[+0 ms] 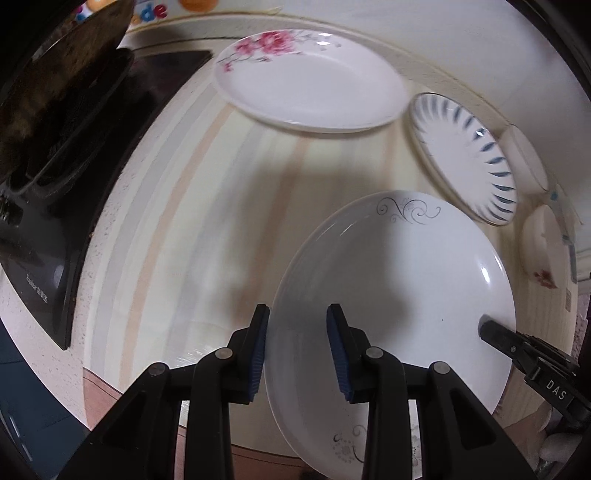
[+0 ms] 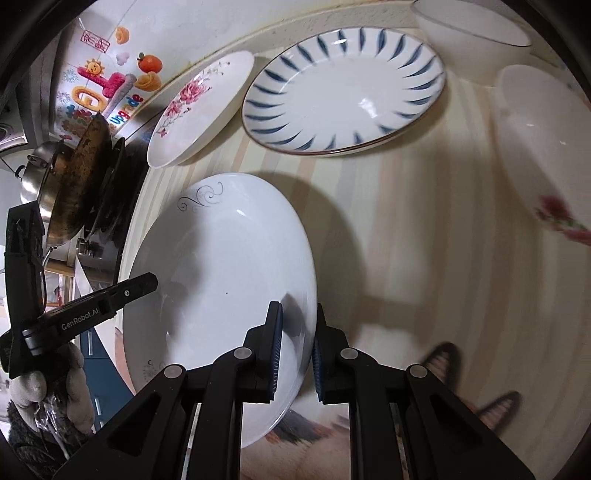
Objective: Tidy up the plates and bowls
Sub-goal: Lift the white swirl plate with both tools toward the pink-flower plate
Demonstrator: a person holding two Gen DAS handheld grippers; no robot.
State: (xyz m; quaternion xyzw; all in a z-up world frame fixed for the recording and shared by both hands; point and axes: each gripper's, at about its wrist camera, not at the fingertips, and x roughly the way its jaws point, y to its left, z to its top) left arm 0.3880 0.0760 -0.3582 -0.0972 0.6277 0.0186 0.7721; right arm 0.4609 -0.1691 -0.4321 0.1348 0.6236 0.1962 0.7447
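The white plate with grey scrollwork (image 1: 399, 295) was held off the striped counter (image 1: 207, 206) by both tools at once, tilted, with its shadow thrown on the surface beneath. In the left wrist view the left gripper (image 1: 298, 350) stood at six o'clock, its blue-padded fingers narrowly apart and straddling the plate's left rim, one pad under the edge and one over the inner face, so it was clamped on that plate. At four o'clock in the same view the right gripper (image 1: 491, 328) reached in from the side, one dark finger lying on the plate's right rim. In the right wrist view the right gripper (image 2: 297, 350) sat at six o'clock with its jaws drawn close on the plate's (image 2: 221, 266) right edge, pinching it, while the left gripper (image 2: 144, 286), carried in a gloved hand (image 2: 48, 384), touched the opposite rim at nine o'clock. Beyond the held plate, at twelve o'clock, a blue-striped plate (image 2: 343, 92) rested on the counter, with a pink-flowered plate (image 2: 201, 107) just beside it at eleven o'clock. Two white bowls (image 2: 469, 33) stood at one to two o'clock. A dark pan (image 2: 81, 177) sat on the stove at ten o'clock.
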